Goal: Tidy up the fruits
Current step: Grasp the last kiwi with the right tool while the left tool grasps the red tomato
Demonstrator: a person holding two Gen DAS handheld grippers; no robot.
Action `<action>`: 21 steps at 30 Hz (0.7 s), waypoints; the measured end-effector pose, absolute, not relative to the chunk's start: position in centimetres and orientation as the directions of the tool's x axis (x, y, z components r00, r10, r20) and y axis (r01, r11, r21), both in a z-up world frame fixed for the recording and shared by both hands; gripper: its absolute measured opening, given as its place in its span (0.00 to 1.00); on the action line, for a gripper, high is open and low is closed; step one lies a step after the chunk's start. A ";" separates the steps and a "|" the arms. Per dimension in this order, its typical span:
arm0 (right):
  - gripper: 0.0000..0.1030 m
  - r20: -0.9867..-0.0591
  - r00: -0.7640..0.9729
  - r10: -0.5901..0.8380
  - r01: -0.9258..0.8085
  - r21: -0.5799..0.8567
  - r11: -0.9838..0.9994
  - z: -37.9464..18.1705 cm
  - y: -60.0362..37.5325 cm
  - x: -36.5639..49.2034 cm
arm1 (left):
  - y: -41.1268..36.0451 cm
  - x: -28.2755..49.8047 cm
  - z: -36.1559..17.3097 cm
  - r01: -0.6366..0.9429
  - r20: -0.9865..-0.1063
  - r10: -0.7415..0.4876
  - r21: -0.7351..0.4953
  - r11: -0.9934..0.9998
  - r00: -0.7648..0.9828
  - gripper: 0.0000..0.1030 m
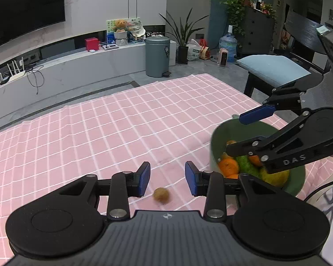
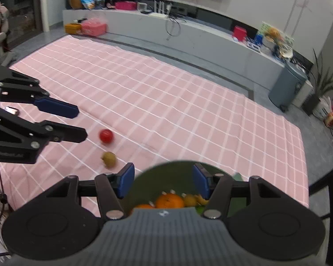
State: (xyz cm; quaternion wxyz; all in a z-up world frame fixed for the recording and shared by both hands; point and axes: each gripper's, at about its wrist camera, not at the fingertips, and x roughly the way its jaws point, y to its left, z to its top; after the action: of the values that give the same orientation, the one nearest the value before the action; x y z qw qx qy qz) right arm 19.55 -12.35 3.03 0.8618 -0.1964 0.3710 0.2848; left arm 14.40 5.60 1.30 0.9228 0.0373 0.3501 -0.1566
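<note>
A small brown fruit (image 1: 161, 195) lies on the pink checked cloth, just below and between the fingers of my open, empty left gripper (image 1: 167, 177). It also shows in the right wrist view (image 2: 109, 159), next to a red tomato (image 2: 106, 136). A green bowl (image 1: 219, 133) at the right holds oranges (image 1: 228, 166), a green fruit and a yellow one. My right gripper (image 2: 163, 180) is open and empty above the bowl (image 2: 166, 173); it shows from the side in the left wrist view (image 1: 235, 133). The left gripper (image 2: 81, 122) appears at the left of the right wrist view.
The pink cloth (image 1: 122, 122) covers the table. A chair with a blue cushion (image 1: 273, 66) stands past the table's right edge. A grey bin (image 1: 157, 55) and a TV bench are beyond the far edge.
</note>
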 end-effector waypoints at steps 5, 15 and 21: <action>0.53 -0.736 0.542 0.405 -0.693 -0.119 0.711 2.6 -10.3 18.3 | 8.0 14.2 0.4 0.270 -0.664 -0.231 -0.046 0.962 0.711 0.42; 0.45 -0.767 0.465 0.442 -0.782 -0.121 0.612 -0.1 -5.5 18.5 | 11.4 14.9 -2.3 0.247 -0.679 -0.235 -0.082 0.966 0.695 0.42; 0.34 -0.810 0.417 0.412 -0.805 -0.118 0.582 -2.6 -3.0 19.7 | 11.7 16.8 -4.9 0.271 -0.700 -0.282 -0.131 0.954 0.656 0.42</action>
State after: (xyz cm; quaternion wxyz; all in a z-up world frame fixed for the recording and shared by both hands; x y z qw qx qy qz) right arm 19.68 -3.02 -2.55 0.8020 -0.2552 0.3843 0.3794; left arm 16.82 11.73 -4.91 0.9099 -0.0075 0.3859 -0.1519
